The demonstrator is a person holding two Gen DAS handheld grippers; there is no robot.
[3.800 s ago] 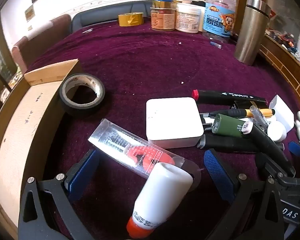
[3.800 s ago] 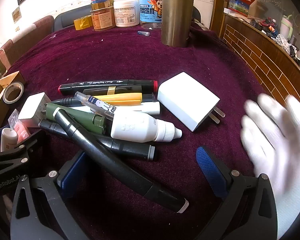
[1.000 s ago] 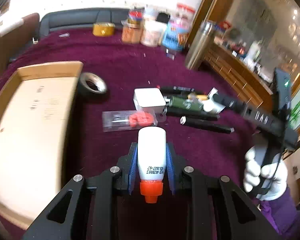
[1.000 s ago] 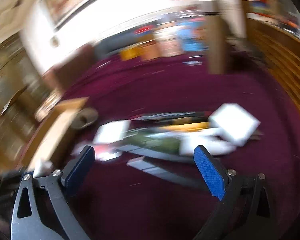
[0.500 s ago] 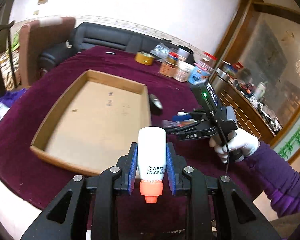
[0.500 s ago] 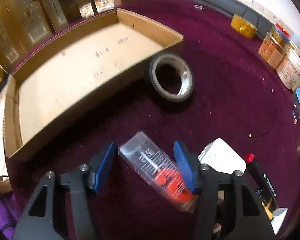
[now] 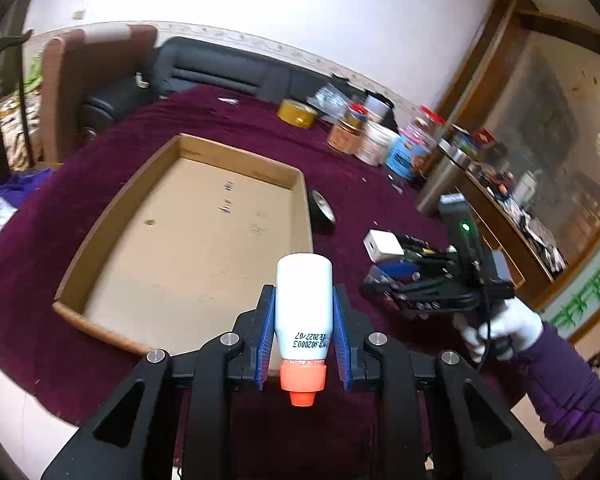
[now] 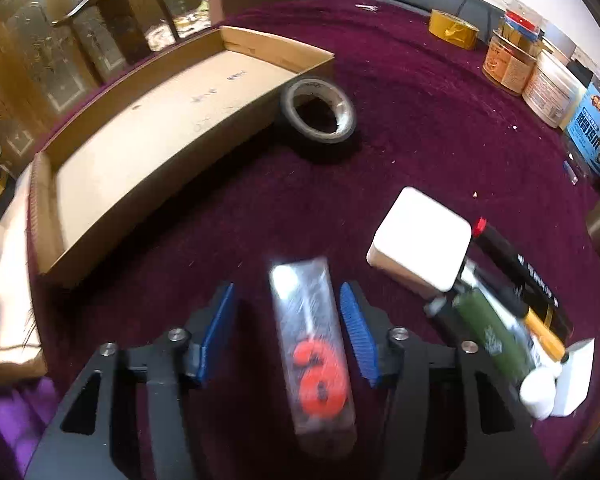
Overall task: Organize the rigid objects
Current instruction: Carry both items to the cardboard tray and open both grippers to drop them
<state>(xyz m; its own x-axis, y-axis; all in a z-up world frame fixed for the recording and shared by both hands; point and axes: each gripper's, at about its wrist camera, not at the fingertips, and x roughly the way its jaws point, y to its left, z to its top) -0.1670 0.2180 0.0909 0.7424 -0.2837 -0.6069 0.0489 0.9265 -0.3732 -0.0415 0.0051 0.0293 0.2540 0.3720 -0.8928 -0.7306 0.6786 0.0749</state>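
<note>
My left gripper (image 7: 302,289) is shut on a white bottle (image 7: 303,300) with an orange cap, held cap toward the camera above the near right corner of an empty cardboard tray (image 7: 112,208). In the right wrist view, a clear plastic case (image 8: 308,320) with an orange piece inside lies lengthwise on the purple cloth between the blue pads of my right gripper (image 8: 287,288). The jaws stand half wide, with a gap showing on the case's left side. From the left wrist view the right gripper (image 7: 380,280) shows low over the pile, held by a white-gloved hand (image 7: 500,328).
A white charger cube (image 8: 420,240), a black marker (image 8: 516,272), a green pen (image 8: 488,328) and other pens lie right of the case. A black tape roll (image 8: 318,114) sits against the tray's wall (image 8: 260,46). Jars (image 8: 508,64) and yellow tape (image 8: 454,30) line the back.
My left gripper carried the bottle from the pile over to the tray's near edge. My right gripper swung down over the clear case, narrowed its jaws, and the case now lies straight between them.
</note>
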